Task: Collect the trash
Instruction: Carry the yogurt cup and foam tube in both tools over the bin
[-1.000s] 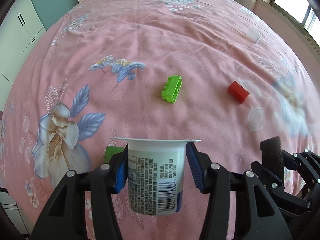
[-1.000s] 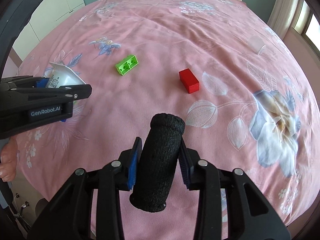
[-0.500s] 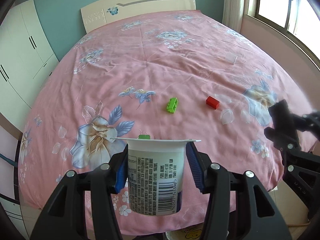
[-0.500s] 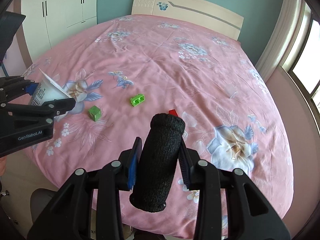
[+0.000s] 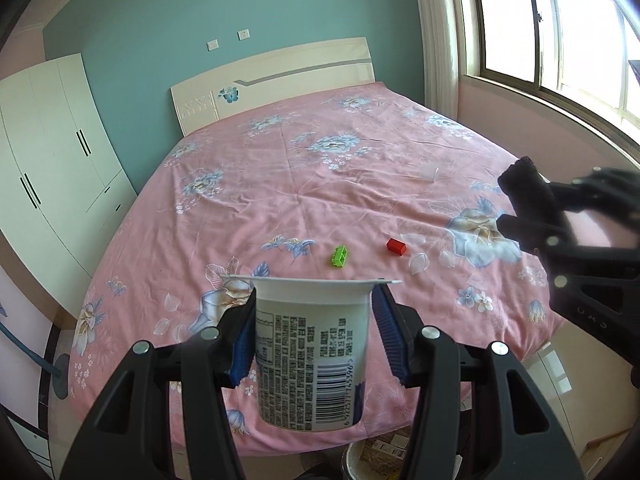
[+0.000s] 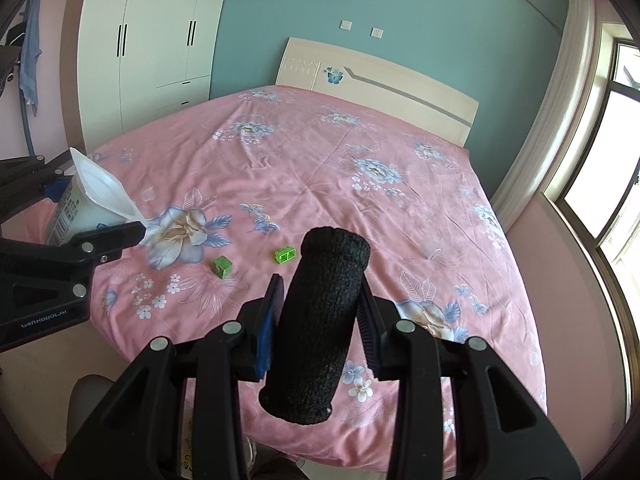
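Above the bed [image 5: 280,200] — left tongs [image 5: 314,332] pinching yogurt cup [image 5: 312,344]; right tongs [image 6: 318,320] pinching black foam roll [image 6: 320,320], at three o'clock.

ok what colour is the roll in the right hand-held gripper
Black, with a rough foam-like texture; the roll shows best in the right wrist view.

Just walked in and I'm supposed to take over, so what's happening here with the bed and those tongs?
A person is clearing trash off the pink bed with two handheld tongs. The left tongs are shut on a white yogurt cup, the right tongs on a black roll, both held above the bed's near end. Two green blocks, a red block and a clear cup remain on the cover.
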Demonstrator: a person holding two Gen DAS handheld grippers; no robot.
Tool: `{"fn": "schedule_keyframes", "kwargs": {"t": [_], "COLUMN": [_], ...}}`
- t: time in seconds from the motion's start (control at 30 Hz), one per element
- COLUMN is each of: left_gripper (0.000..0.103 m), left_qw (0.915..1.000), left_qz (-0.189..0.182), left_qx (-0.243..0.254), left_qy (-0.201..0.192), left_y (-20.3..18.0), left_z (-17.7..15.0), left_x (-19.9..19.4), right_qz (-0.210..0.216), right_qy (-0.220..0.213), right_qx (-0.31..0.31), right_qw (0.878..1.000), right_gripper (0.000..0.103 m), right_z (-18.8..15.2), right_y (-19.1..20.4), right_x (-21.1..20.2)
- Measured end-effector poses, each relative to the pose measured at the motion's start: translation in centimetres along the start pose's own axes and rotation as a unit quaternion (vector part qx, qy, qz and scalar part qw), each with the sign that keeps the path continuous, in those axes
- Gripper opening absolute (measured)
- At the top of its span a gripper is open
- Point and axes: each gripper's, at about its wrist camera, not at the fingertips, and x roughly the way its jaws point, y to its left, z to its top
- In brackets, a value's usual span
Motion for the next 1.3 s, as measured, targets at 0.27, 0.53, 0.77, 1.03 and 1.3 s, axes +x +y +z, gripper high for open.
{"fn": "schedule_keyframes", "kwargs": {"t": [0.27,0.53,0.77,1.03,1.3], "left_gripper": [0.055,0.055,0.055,0.055,0.055], "left_qw": [0.9989,0.9985,0.9994,0.9987,0.9940], "left_qz": [0.008,0.005,-0.008,-0.016,-0.036], "left_qx": [0.014,0.029,0.031,0.027,0.023], "left_qy": [-0.045,-0.047,-0.012,0.040,0.101], "left_y": [-0.5,-1.1,-1.4,-1.6,-2.5], "left_z": [-1.7,-5.1,-8.8,-13.1,-17.4], "left_x": [-5.7,-7.4,-6.2,-2.9,1.1], "right_qz": [-0.003,0.011,0.030,0.056,0.084], "right_qy": [-0.033,-0.042,-0.023,0.021,0.057], "right_qx": [-0.024,-0.050,-0.069,-0.076,-0.073], "right_qw": [0.999,0.998,0.997,0.995,0.992], "right_gripper": [0.037,0.037,0.037,0.037,0.037], "right_z": [-0.7,-2.7,-6.6,-11.0,-14.4], "right_y": [0.6,1.9,3.5,5.3,6.9], "right_x": [-6.0,-8.9,-8.5,-6.1,-3.3]}}
